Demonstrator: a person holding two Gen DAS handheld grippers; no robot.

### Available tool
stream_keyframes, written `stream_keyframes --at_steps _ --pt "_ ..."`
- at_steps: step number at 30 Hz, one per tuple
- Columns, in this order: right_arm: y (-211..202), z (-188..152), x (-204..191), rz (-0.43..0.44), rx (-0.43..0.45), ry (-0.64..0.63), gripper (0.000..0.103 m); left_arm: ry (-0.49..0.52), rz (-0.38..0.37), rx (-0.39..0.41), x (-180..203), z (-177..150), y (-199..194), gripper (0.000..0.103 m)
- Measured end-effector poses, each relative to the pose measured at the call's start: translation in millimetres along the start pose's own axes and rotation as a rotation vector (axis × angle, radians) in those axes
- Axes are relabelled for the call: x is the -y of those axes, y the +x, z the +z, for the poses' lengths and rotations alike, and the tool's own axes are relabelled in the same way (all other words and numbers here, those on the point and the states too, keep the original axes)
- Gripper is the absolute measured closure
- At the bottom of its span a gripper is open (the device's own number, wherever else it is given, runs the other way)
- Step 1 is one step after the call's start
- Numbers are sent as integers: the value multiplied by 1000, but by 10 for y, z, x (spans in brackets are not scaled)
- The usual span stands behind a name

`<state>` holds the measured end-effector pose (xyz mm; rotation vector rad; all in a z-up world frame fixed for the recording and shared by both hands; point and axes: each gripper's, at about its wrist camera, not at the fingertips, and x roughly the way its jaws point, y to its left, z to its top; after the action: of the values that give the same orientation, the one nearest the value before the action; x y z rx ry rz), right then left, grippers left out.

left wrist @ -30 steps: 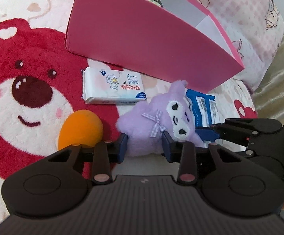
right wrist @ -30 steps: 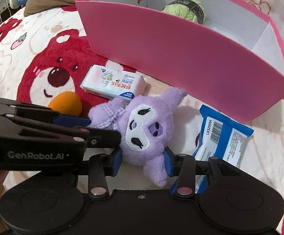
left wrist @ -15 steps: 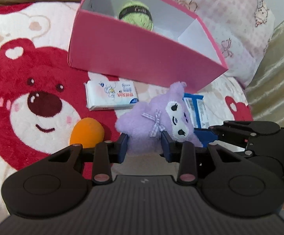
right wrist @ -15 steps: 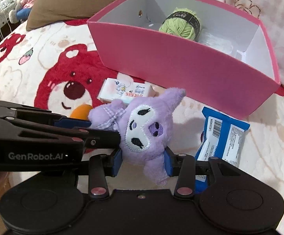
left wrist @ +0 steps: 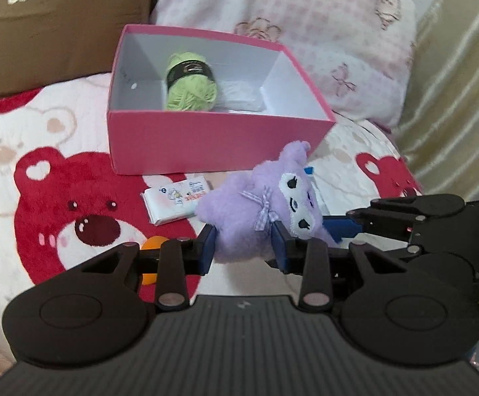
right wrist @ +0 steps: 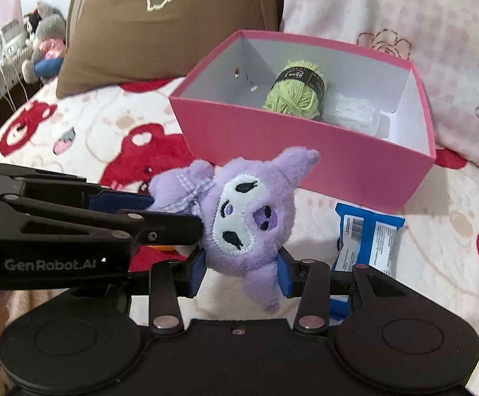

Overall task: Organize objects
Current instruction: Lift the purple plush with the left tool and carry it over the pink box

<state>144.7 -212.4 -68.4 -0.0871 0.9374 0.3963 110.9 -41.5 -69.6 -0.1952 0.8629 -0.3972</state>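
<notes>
Both the left hand-held gripper (left wrist: 243,247) and right hand-held gripper (right wrist: 241,274) are clamping the fuzzy purple plush doll (right wrist: 249,211), holding it above the quilted bear-print bed cover (left wrist: 41,178) before the rigid pink cardboard box (left wrist: 206,142).

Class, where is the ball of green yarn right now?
In both wrist views the green yarn ball lies inside the open pink box, near its middle, beside a clear plastic packet.

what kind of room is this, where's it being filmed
Most likely a bedroom, with the work done on a bed. The soft bear-print blanket serves as the surface, a brown pillow and a pink patterned pillow lean behind the pink box, and plush toys sit on a side shelf.
</notes>
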Motion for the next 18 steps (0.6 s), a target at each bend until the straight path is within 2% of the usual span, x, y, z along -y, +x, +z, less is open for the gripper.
stream_keyframes --at_steps 6,11,18 --pt "-258 -2 -108 -18 24 10 55 24 -28 -21 56 82 -263 69" --pt "-434 47 -117 18 18 58 55 31 -32 -7 129 154 -491 69" --pt "-719 139 -214 0 90 41 54 48 -48 -6 203 316 -696 69"
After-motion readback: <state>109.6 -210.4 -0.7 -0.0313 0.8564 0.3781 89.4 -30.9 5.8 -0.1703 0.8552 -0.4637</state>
